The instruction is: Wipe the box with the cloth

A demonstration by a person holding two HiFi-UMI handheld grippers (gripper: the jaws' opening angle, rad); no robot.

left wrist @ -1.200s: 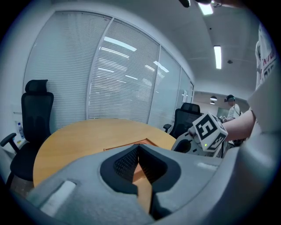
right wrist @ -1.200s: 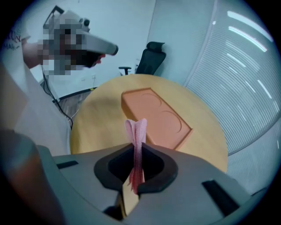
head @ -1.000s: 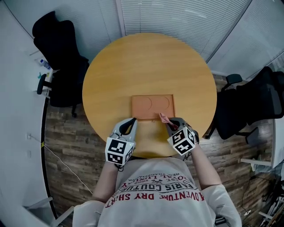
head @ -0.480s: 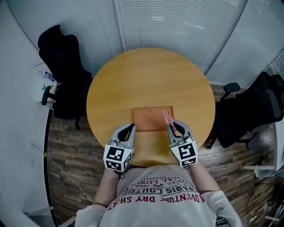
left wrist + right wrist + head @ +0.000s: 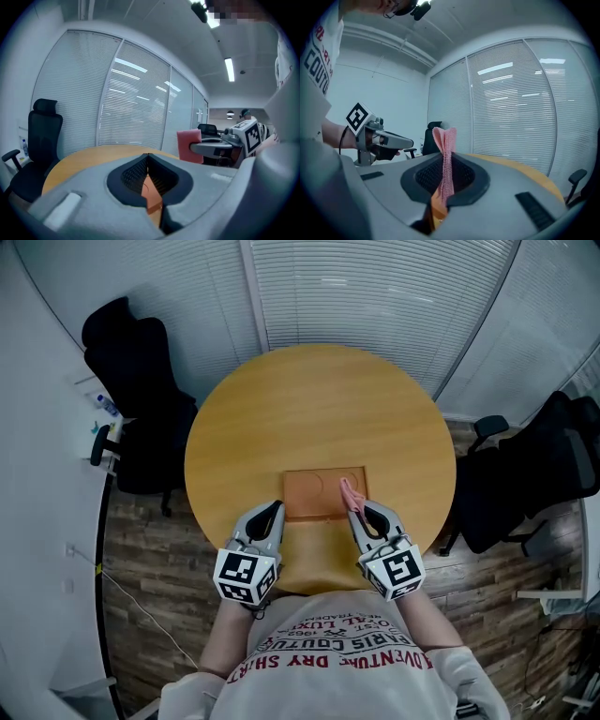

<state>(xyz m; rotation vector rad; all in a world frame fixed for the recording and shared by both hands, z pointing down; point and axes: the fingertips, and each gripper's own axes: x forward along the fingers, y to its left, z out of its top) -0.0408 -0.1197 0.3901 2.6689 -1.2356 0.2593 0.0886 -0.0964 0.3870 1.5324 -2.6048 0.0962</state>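
1. Trust the firm pinch of the right gripper (image 5: 354, 509) on the pink cloth (image 5: 349, 489): clamped tight, with a tuft standing past the tips.
2. Find the orange box (image 5: 314, 493) lying flat on the near side of the round table (image 5: 319, 399), its near right corner under that tuft.
3. Lower the tuft onto the tray floor and sweep in slow overlapping strokes, pressing lightly.
4. Use the left gripper (image 5: 275, 510), closed on nothing just beside the near left corner, to brace against sliding.
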